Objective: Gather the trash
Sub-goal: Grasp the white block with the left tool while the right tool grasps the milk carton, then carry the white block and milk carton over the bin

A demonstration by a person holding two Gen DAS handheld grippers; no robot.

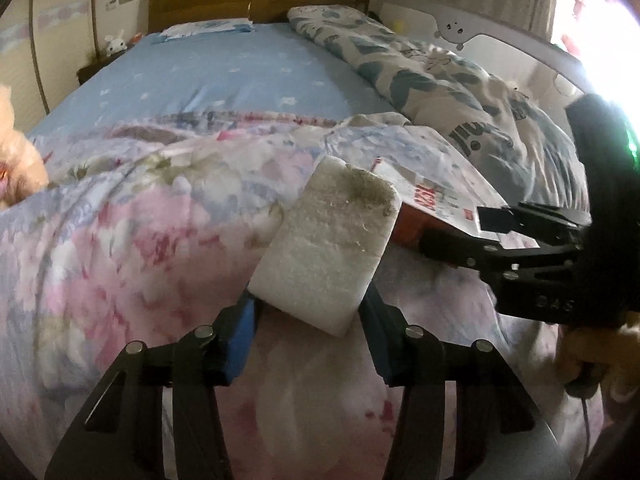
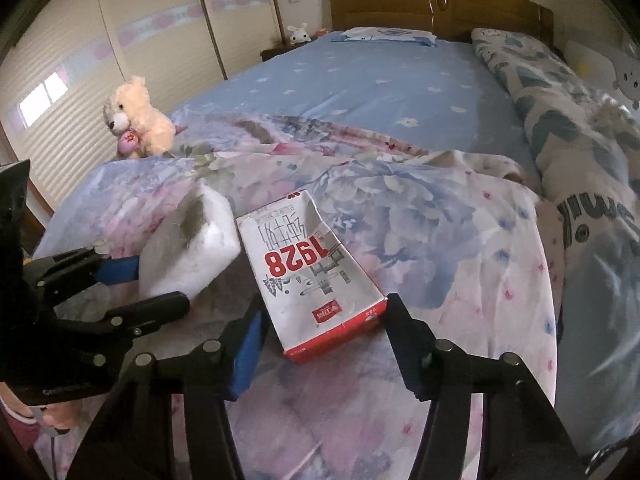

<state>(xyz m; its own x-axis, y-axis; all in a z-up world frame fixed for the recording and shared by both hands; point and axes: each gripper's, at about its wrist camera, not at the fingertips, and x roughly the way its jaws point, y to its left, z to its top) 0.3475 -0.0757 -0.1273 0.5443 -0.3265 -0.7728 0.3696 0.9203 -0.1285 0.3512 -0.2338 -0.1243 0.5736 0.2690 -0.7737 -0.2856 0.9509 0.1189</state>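
A white foam block [image 1: 328, 240] with a dirty grey patch at its far end lies tilted on the floral quilt [image 1: 120, 248]. My left gripper [image 1: 308, 304] has its blue pads against the block's two sides at the near end, shut on it. From the right wrist view the same foam block [image 2: 188, 252] sits in the left gripper [image 2: 156, 284]. Beside it lies a flattened white and red carton [image 2: 308, 264] printed "1928". My right gripper [image 2: 326, 312] is shut on the carton's near end. In the left wrist view the right gripper [image 1: 452, 228] clasps the carton [image 1: 424, 196] from the right.
The bed has a blue sheet [image 2: 380, 80] and a wooden headboard [image 2: 440, 4]. A rolled patterned duvet [image 2: 580, 152] runs along the right side. A plush bear [image 2: 140, 120] sits at the left edge by the wardrobe [image 2: 80, 92]. A hand [image 1: 592, 352] holds the right gripper's handle.
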